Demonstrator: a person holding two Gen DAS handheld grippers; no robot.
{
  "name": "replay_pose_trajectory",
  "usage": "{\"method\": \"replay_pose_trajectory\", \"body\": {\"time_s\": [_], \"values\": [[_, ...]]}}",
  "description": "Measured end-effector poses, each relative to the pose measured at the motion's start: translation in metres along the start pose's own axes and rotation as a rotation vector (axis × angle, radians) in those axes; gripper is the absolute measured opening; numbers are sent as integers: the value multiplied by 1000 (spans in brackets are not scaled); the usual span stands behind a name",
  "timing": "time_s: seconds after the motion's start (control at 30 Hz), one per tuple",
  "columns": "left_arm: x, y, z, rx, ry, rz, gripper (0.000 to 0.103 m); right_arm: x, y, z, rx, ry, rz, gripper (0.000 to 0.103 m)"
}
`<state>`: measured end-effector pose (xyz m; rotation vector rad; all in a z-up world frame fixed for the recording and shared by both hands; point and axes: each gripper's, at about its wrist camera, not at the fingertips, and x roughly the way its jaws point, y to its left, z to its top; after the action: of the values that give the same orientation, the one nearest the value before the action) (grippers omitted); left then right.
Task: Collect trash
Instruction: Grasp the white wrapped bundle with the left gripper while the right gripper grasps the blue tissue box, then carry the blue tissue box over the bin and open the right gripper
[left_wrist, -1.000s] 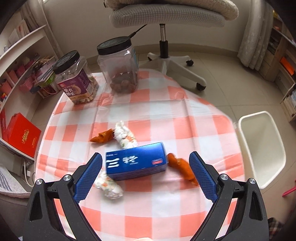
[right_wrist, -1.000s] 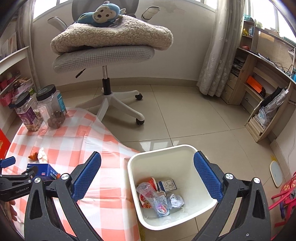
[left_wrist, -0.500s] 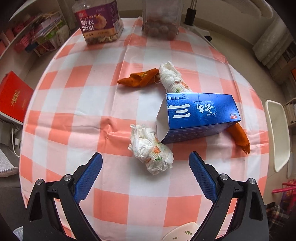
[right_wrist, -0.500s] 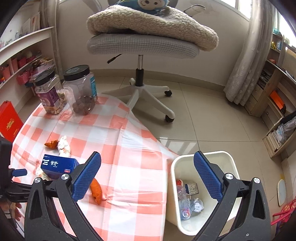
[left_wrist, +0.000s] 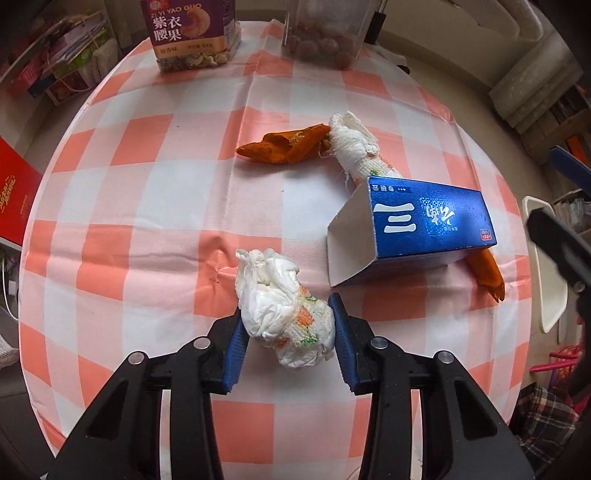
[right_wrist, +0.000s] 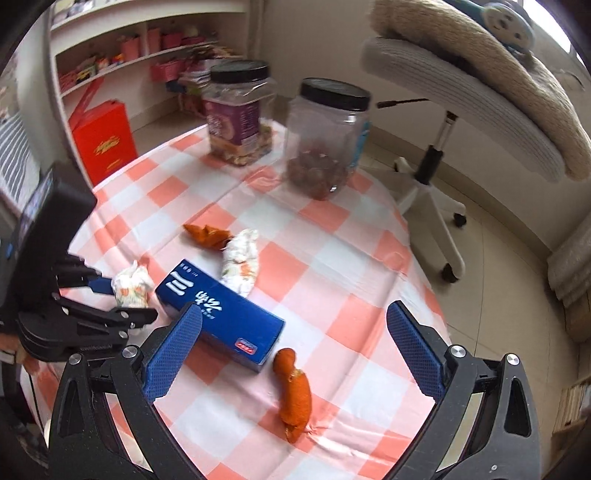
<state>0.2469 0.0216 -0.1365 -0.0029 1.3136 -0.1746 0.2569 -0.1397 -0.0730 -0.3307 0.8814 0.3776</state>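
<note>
Fingers of the left gripper are closing on a crumpled white tissue wad, their blue pads already pressing into both its sides. That wad is lying on the counter under its pink-checked cloth, toward the near edge, just beside the open end of a blue carton. A second tissue roll is sitting past the carton, touching an orange peel; another orange scrap is poking out from under the carton's far end, toward the right edge. Two snack jars are standing at the far edge. The right gripper is hovering over the right edge with its fingers wide apart and nothing between them, framing the carton and orange scrap.

The step in hand looks like the grasp on the near wad. Next, the left hand probably needs to lift it clear and carry it to the white bin, showing just off the right edge.
</note>
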Motion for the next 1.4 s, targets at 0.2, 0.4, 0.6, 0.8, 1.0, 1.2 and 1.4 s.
{"method": "replay_pose_trajectory", "body": {"time_s": [0.2, 0.4, 0.6, 0.8, 1.0, 1.2, 1.4], "values": [[-14, 26, -8, -44, -2, -13, 42, 38, 52, 2, -227, 97, 3, 96], [-24, 38, -11, -56, -21, -21, 42, 66, 64, 2, -200, 198, 42, 82], [-33, 48, -12, -82, -64, -10, 42, 62, 61, 3, -66, 204, 80, 38], [-43, 50, -12, -95, -112, 5, 42, 48, 65, 7, 0, 164, 47, 38], [-62, 45, -7, -102, -189, -16, 42, 17, 57, 18, 88, 65, 65, 38], [-77, 30, -4, -84, -262, -7, 42, -10, 45, 22, 145, -14, 67, 38], [-90, 17, -6, -73, -344, 14, 42, -20, 30, 17, 206, -44, 45, 38]]}}
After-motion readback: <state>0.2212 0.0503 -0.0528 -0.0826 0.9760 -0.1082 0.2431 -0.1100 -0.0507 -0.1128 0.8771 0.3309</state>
